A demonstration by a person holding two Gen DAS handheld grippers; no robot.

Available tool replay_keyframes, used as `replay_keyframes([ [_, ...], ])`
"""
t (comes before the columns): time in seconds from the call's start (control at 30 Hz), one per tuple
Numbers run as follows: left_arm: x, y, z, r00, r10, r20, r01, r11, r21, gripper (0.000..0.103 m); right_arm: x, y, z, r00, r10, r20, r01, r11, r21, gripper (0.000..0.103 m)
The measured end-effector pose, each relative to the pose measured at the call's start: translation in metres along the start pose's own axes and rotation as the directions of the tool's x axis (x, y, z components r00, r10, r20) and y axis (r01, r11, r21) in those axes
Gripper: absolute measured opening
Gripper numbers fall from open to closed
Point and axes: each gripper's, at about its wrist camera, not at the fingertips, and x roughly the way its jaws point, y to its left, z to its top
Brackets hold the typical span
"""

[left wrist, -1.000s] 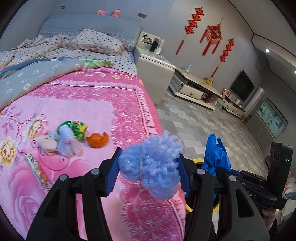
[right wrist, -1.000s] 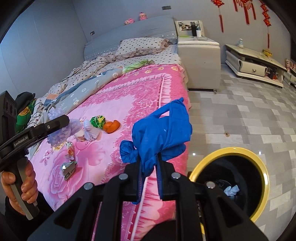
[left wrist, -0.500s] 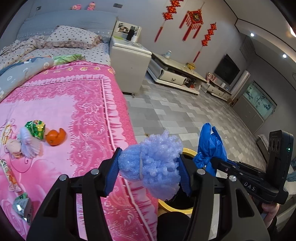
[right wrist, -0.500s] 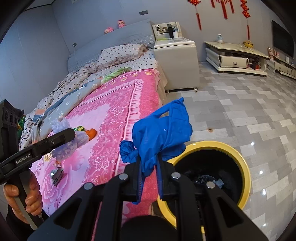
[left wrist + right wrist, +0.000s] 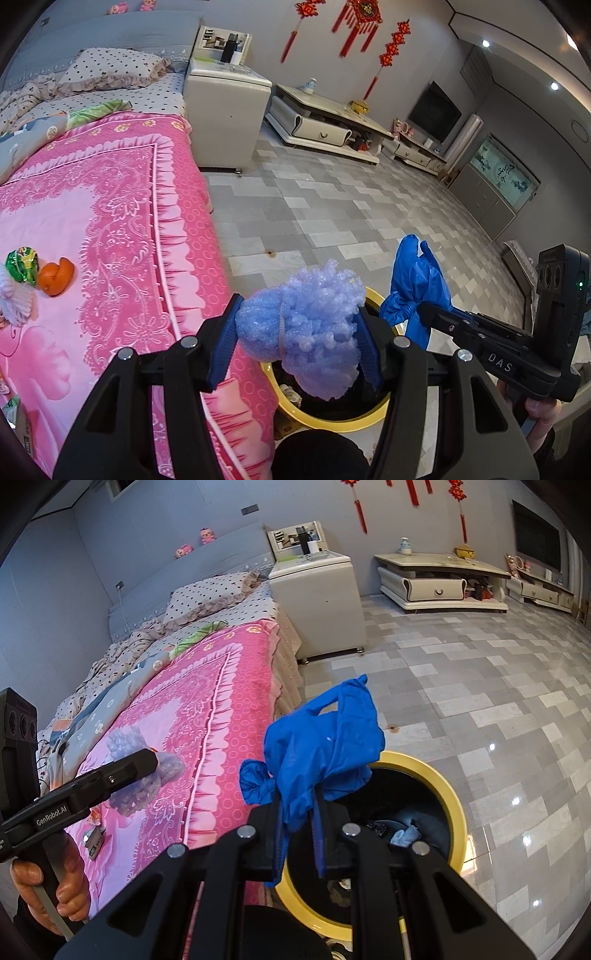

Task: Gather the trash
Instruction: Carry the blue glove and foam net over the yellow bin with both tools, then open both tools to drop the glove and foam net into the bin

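Standing open beside the pink bedspread (image 5: 207,716): yellow-rimmed trash bin (image 5: 448,794), mouth unblocked from above, bits of trash (image 5: 406,835) lying low inside. Crowding the bin's left rim: the bed edge. Stretching wide and bare to the right: tiled floor (image 5: 480,686). Sitting well back: white bedside cabinet (image 5: 225,122).

We see a knobbly, faintly glistening wad of pale purple foam wrap (image 5: 306,328) between ribbed blue pads (image 5: 224,345) on the left gripper (image 5: 299,347), whose body is matt black plastic with bright metal screws. The right gripper (image 5: 299,819), equally matt and black, pinches a thin, crinkled blue plastic bag (image 5: 325,749). Near us, the bin (image 5: 452,805) has a smooth yellow rim. To the left lies the soft pink bedspread (image 5: 122,221), patterned cloth with a ruffled edge. The grey floor tiles (image 5: 517,738) look glossy, mirroring lights.
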Motion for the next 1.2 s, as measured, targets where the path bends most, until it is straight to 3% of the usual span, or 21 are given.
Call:
replay_keyframes([
  [0.47,0.063,-0.020,-0.010,0.996,-0.037,-0.082,0.037,0.999,0.003,0.056,0.016,-0.040,-0.005,0.998,-0.032,-0.045,0.035,0.997,0.071,0.013],
  [0.73,0.073,-0.030,-0.012,0.995,-0.056,-0.088,0.058,0.998,0.020,0.061,0.016,-0.055,-0.013,0.996,-0.058,-0.064,0.064,0.993,0.099,0.013],
  [0.93,0.071,-0.026,-0.015,0.995,-0.045,-0.089,0.046,0.999,0.012,0.074,0.016,-0.065,-0.019,0.992,-0.091,-0.082,0.101,0.987,0.125,0.025],
  [1.0,0.069,-0.021,-0.016,0.995,-0.038,-0.087,0.038,0.999,0.000,0.079,0.016,-0.067,-0.021,0.991,-0.100,-0.086,0.111,0.985,0.132,0.034],
  [1.2,0.057,-0.004,-0.017,0.998,0.007,-0.063,-0.008,1.000,-0.009,0.087,0.013,-0.067,-0.026,0.991,-0.101,-0.087,0.113,0.983,0.142,0.035],
])
